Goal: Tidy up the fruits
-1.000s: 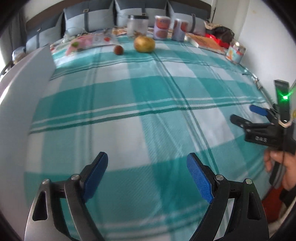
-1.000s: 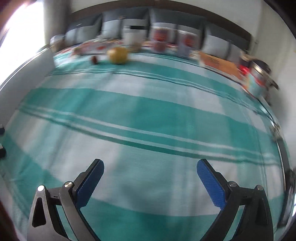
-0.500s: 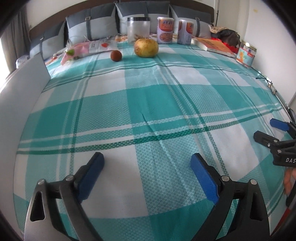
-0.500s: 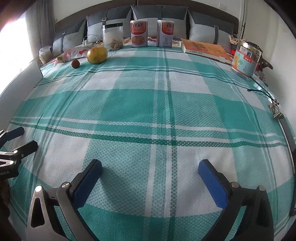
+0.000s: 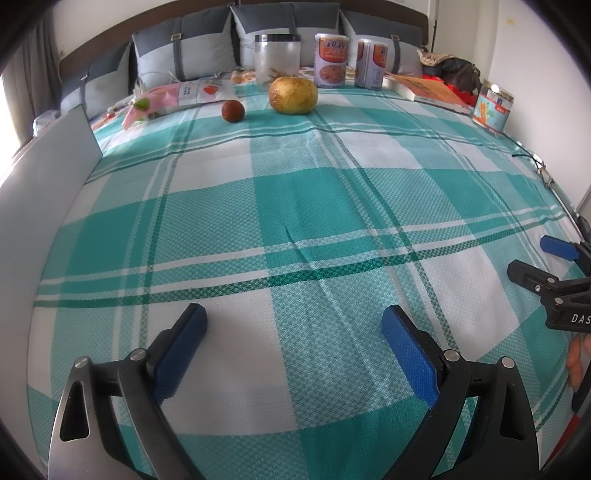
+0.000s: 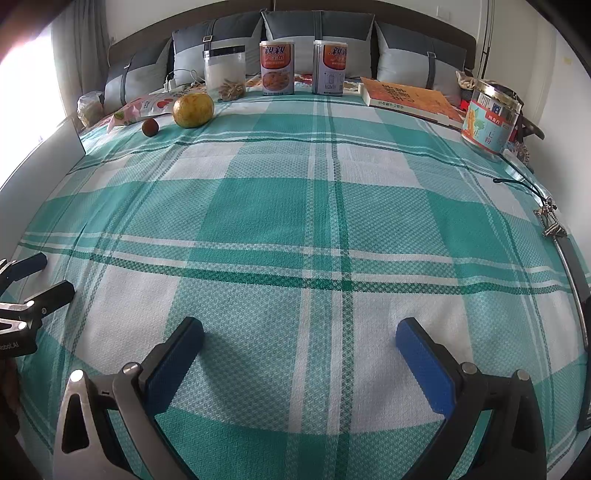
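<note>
left gripper: I've got it wide apart, nothing in it, low over the plaid sheet
right gripper: same deal, spread and empty
fruit: orange and small brown fruit just beside each other, far end by the cans

This is a bedroom in a home. A wide bed fills both views, spread with a teal-and-white plaid cover, and grey cushions lean along a dark headboard. Household odds and ends sit at its far edge: food tins, a clear jar, an orange book and a snack bag. Pale walls and a curtain close it in.
</note>
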The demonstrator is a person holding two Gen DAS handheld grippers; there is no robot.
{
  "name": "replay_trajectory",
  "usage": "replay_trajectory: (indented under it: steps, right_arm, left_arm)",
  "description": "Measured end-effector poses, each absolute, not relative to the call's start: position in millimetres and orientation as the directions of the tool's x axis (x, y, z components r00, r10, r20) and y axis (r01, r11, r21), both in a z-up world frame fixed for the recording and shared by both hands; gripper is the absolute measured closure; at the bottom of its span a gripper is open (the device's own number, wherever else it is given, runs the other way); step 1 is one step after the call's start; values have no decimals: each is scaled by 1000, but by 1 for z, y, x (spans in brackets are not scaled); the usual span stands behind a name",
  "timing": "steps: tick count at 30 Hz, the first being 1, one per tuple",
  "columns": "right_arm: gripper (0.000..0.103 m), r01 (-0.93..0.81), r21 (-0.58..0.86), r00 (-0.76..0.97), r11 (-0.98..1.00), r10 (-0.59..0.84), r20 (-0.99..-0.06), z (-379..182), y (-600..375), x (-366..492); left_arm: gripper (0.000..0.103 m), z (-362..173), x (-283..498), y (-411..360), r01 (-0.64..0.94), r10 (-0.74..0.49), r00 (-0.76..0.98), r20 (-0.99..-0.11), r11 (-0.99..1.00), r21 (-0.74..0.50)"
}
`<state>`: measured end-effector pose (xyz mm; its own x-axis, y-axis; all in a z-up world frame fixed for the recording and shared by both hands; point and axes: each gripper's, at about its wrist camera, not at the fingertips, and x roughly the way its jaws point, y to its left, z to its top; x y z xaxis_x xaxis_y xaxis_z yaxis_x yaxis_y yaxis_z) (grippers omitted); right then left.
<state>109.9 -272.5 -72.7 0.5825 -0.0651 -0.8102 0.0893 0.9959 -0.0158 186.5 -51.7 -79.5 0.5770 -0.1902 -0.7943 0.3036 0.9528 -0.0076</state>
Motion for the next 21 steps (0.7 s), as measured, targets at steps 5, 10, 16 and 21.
replay_trajectory:
  steps: [5, 10, 16, 21]
  right_arm:
    - [0, 89, -16, 583, 996, -65, -810, -72, -273, 110]
    - [0, 89, -15, 583, 996, -64, -810, -73, -272, 109]
    - [0, 89, -14, 583, 996, -63, -810, -73, -272, 109]
    - [0, 90, -14, 583, 996, -64, -810, -73, -272, 109]
  left_arm:
    - [6, -79, 187, -52, 303, -190, 576, -795, 953, -8]
    - [6, -71, 203, -47, 356, -239, 519, -821, 933, -47]
    - [6, -47, 313, -34, 262, -230, 583, -780, 961, -88]
    - [8, -63, 401, -45, 207, -185, 581, -793, 975, -76]
